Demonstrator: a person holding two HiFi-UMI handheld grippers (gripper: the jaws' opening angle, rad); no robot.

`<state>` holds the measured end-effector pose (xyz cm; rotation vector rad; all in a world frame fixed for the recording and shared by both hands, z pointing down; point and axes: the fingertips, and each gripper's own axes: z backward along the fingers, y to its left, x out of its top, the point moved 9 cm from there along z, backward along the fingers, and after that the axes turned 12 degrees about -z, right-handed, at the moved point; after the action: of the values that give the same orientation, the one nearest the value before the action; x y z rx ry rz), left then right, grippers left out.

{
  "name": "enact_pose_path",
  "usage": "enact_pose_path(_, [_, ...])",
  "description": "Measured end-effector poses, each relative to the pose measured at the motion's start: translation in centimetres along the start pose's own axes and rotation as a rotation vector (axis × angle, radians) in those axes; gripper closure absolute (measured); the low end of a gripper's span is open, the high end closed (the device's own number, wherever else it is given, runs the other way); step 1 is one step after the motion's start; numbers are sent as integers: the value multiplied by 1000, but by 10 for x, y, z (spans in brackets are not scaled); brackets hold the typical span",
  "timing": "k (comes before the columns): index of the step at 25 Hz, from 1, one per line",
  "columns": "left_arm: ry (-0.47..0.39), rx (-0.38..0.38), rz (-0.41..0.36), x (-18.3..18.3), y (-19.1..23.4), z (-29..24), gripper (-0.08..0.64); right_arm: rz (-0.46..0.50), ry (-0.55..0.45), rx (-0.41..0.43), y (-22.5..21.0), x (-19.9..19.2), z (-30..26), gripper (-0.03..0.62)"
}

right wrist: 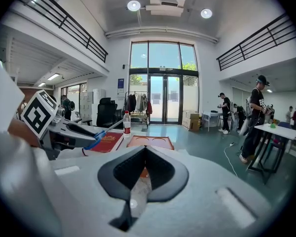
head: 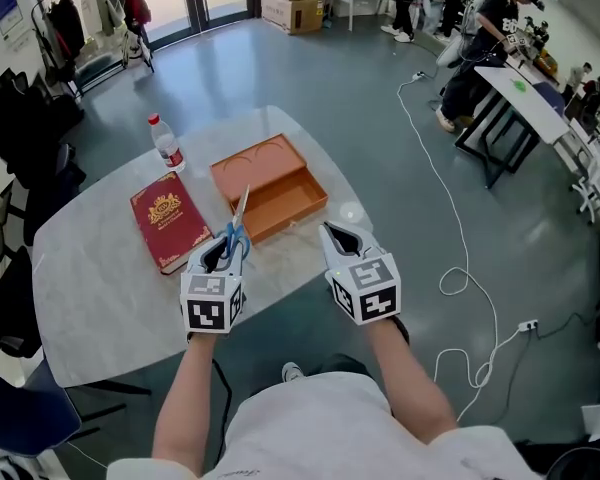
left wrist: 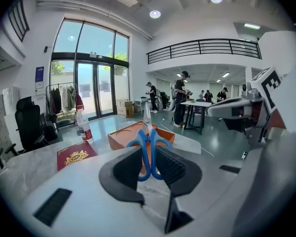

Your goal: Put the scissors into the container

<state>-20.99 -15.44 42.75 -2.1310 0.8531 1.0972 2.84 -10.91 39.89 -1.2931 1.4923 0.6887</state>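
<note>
While over table (head: 110,278), L claw (head: 228,246) on scissors (head: 240,213)

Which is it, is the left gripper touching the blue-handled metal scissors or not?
Touching. The left gripper view shows the left gripper clamping the blue-handled metal scissors by their handle loops between its ribbed black jaws.
</note>
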Motion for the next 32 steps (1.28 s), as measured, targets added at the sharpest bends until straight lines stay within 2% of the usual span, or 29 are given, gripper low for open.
enact_pose_path(9, [61, -75, -105, 7, 11, -44, 476, -12, -7, -9, -23, 9, -31, 588])
enact_pose_path(18, [159, -174, -212, 17, 13, -102, 476, -17, 11, 40, -62, 27, -82, 588])
enact_pose_path(21, [188, -205, -271, 24, 13, -123, 476, -20, 27, 55, -78, 31, -100, 588])
enact_pose_path(32, [367, -289, -367, 27, 1, -188, 475, -11, 79, 116, -131, 46, -143, 588])
